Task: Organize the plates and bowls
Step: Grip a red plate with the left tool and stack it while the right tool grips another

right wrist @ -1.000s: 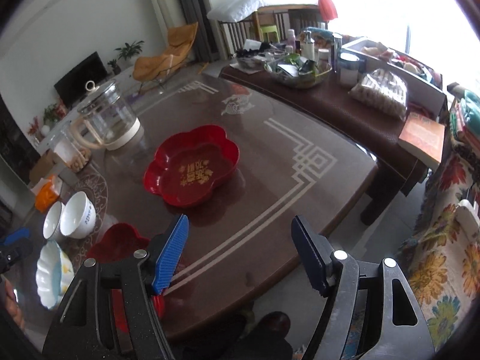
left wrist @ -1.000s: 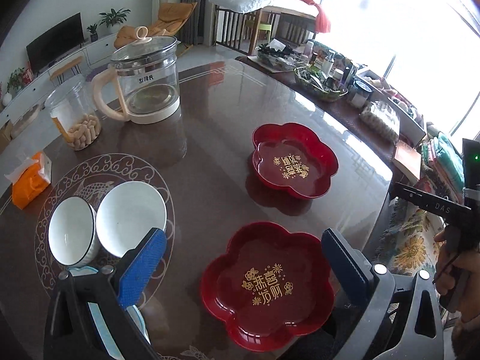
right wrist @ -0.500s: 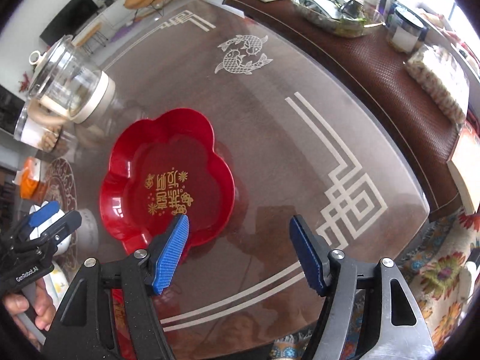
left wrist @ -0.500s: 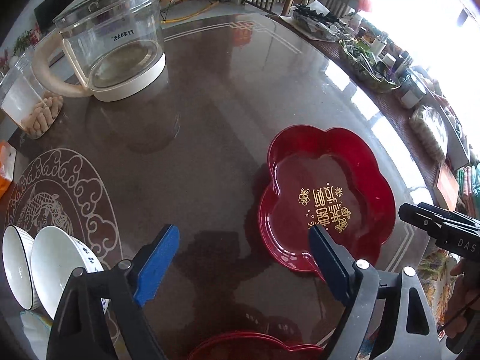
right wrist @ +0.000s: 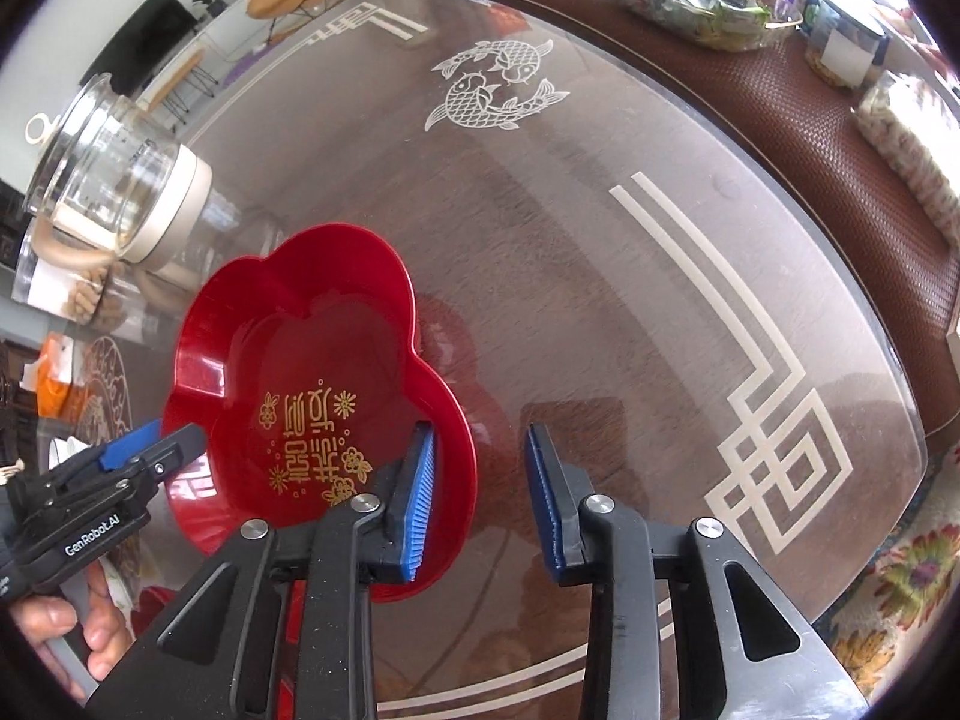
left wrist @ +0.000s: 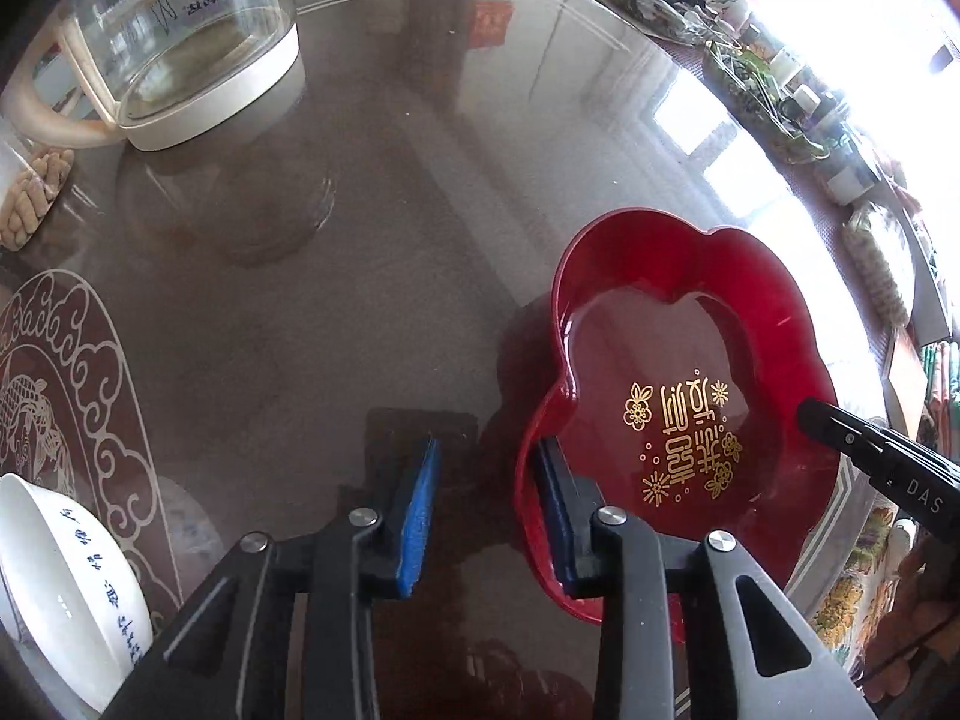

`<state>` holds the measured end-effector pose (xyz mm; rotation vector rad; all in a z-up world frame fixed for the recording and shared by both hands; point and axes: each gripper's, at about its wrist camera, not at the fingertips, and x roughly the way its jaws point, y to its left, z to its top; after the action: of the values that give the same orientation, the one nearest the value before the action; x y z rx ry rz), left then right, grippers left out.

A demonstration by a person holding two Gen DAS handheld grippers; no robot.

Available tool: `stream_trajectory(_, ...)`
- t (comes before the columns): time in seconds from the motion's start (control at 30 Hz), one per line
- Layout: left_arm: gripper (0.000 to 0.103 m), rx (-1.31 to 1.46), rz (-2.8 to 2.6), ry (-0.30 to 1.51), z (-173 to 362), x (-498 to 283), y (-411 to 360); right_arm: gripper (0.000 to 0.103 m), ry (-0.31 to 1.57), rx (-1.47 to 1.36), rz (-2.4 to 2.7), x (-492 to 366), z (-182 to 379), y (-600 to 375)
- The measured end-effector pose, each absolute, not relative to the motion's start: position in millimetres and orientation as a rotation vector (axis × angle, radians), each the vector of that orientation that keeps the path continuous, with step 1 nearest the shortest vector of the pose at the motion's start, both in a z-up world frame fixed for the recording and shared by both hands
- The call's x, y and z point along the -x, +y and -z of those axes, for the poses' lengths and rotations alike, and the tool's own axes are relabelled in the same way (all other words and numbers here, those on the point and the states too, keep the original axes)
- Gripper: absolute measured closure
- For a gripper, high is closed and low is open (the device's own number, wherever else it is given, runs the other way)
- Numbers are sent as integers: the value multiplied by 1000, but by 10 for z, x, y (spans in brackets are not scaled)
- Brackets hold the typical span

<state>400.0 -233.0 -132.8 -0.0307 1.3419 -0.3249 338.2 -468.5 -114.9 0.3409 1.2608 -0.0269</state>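
A white bowl (left wrist: 72, 588) sits at the left edge of the glass table (left wrist: 372, 252), near the glass kettle (left wrist: 180, 42). The left gripper (left wrist: 486, 510) reaches low over the table, jaws partly spread astride the red flower-shaped plate's (left wrist: 690, 396) left rim, one pad inside, one outside. On the plate's opposite side, the right gripper (right wrist: 480, 498) straddles the right rim likewise, jaws apart, not yet pinching

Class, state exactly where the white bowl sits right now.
The white bowl sits at the lower left edge of the left wrist view, on the table's etched white scroll pattern, left of the left tongs.
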Motion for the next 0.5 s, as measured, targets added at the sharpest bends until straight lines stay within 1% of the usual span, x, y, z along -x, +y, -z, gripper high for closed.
stream_trajectory(0.03,90,46,344,1337,1326,-3996,-2345,89,1260,-351,17,-3382,1157,-4686)
stream_trajectory(0.07,97,49,363,1333,1311,-3988,-2371,92,1258,-354,13,-3370,1156,-4685)
stream_trajectory(0.13,96,25,361,1295,1222,-3923,-2396,95,1250,-348,10,-3339,1124,-4655)
stream_trajectory(0.27,97,56,408,1242,888,-3793,-2299,95,1184,-361,10,-3163,879,-4636)
stream_trajectory(0.5,97,76,518,1123,30,-3189,-1811,93,1083,-396,-79,-2422,76,-4400)
